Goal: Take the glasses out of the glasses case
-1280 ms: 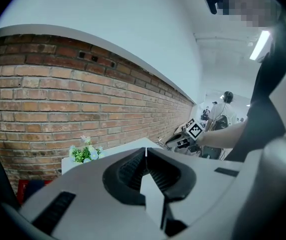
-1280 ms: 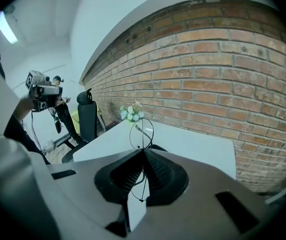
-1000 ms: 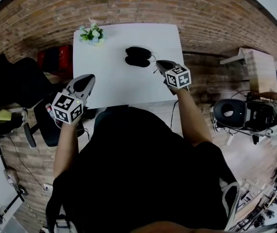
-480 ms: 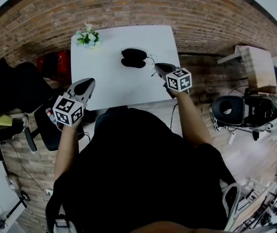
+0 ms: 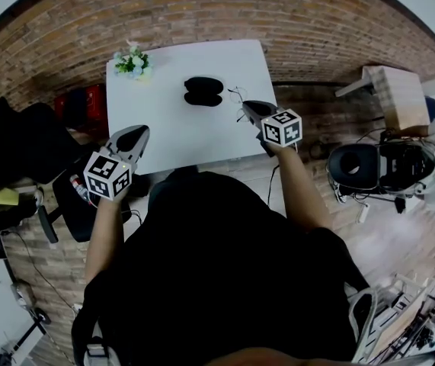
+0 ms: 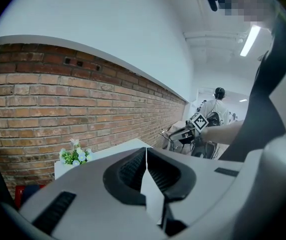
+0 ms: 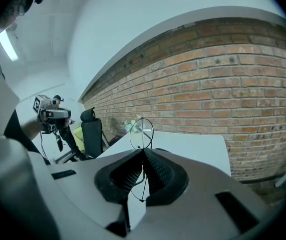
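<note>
The black glasses case (image 5: 203, 91) lies open on the white table (image 5: 171, 136), towards its far side. My right gripper (image 5: 249, 105) hovers over the table's right edge, just right of the case, shut on thin wire-framed glasses (image 5: 238, 95). In the right gripper view one round lens (image 7: 141, 132) stands above the closed jaws of the right gripper (image 7: 143, 151). My left gripper (image 5: 133, 131) hangs off the table's left edge, shut and empty; the left gripper (image 6: 146, 151) shows its pads pressed together with nothing between them.
A small pot of flowers (image 5: 132, 62) stands at the table's far left corner. A black office chair (image 5: 19, 139) is to the left and another seat (image 5: 358, 170) to the right. A brick wall (image 5: 202, 14) runs behind the table.
The right gripper with the glasses has drawn a little further right of the case. The head view has shifted slightly. The left gripper has hardly moved.
</note>
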Demonstrator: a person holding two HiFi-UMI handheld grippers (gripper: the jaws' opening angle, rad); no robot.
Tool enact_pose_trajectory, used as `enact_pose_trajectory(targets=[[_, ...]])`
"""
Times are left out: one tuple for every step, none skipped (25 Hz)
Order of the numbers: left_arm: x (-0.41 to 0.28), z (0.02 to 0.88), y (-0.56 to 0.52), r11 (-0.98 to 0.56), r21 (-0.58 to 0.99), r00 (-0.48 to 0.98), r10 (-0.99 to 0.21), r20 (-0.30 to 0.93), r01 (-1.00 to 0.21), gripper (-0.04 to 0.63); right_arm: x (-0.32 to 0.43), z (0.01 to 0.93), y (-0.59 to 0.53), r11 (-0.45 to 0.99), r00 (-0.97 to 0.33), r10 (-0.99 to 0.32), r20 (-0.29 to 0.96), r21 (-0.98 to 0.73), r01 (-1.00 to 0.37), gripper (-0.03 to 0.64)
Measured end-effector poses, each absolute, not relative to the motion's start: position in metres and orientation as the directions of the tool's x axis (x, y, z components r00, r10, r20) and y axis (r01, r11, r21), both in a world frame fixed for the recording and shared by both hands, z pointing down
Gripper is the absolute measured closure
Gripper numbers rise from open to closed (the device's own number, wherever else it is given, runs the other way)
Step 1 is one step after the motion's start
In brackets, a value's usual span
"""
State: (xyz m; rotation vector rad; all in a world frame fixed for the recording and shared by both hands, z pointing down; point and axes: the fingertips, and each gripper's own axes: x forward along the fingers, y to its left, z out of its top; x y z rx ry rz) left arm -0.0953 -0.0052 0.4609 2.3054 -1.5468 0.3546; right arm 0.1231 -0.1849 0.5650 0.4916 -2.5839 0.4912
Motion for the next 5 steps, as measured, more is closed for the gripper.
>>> enact_pose_trajectory(targets=[[-0.0932, 0.4606, -0.0042, -0.352, 0.138, 0.378, -0.841, 0.388, -0.926, 0.583, 0.125, 0.5649, -0.1827, 0.871, -0.829, -0.254, 0.498, -0.254, -0.42, 0.592], [-0.091, 0.4603, -0.0031, -0.355, 0.135, 0.379, -0.84, 0.387, -0.925, 0.583, 0.1269, 0.5647, -0.1803, 0.87, -0.829, -0.255, 0.498, -0.255, -0.421, 0.592], [-0.0888, 0.46, -0.002, -0.359, 0.133, 0.381, -0.84, 0.386, -0.924, 0.583, 0.129, 0.5644, -0.178, 0.87, -0.829, -0.256, 0.498, -0.255, -0.422, 0.592], [-0.0865, 0.4597, -0.0008, -0.361, 0.131, 0.383, -0.839, 0.386, -0.923, 0.583, 0.131, 0.5641, -0.1756, 0.869, -0.829, -0.257, 0.497, -0.256, -0.423, 0.592], [-0.0843, 0.4595, 0.0005, -0.364, 0.13, 0.385, -0.839, 0.385, -0.922, 0.583, 0.1331, 0.5636, -0.1733, 0.869, -0.829, -0.258, 0.497, -0.256, -0.424, 0.592]])
